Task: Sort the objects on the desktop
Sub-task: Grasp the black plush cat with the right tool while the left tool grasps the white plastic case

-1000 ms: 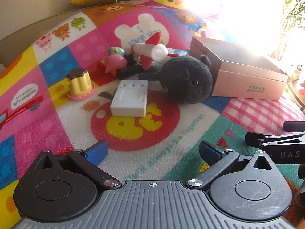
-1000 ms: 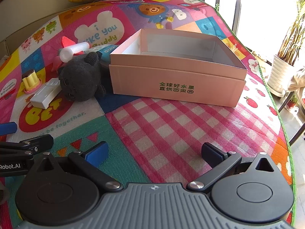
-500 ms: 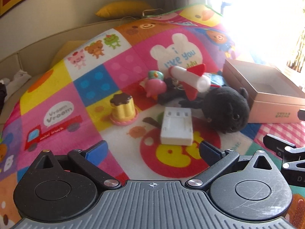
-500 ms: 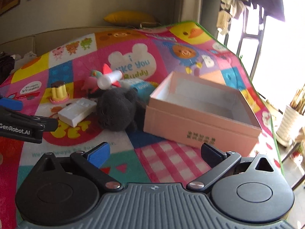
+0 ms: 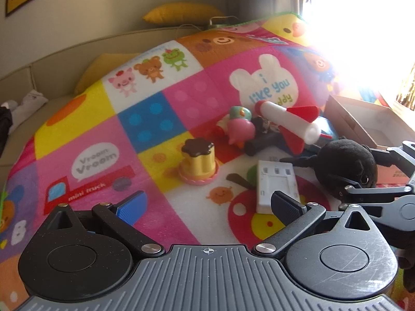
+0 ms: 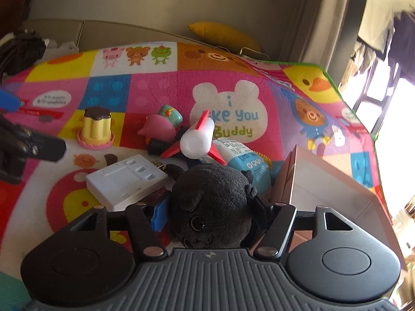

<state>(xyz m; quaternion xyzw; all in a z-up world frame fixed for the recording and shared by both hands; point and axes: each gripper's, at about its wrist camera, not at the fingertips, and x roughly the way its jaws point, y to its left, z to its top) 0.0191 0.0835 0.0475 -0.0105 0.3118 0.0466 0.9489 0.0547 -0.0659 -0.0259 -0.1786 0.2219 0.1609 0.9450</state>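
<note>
Left wrist view: pink box (image 5: 368,119) washed out by window glare, far rim unreadable. Right wrist view: box (image 6: 329,194) cut by right gripper body; blue-white tube (image 6: 243,160) partly behind black plush (image 6: 212,207); left gripper (image 6: 28,145) blurred, cropped at left edge.

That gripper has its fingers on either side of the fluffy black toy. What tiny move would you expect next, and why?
Probably finish the squeeze. The right gripper has the round black plush toy between its closing jaws, blue finger pad at its side. The open pink cardboard box sits just beside it, a likely place to lift it into.
</note>
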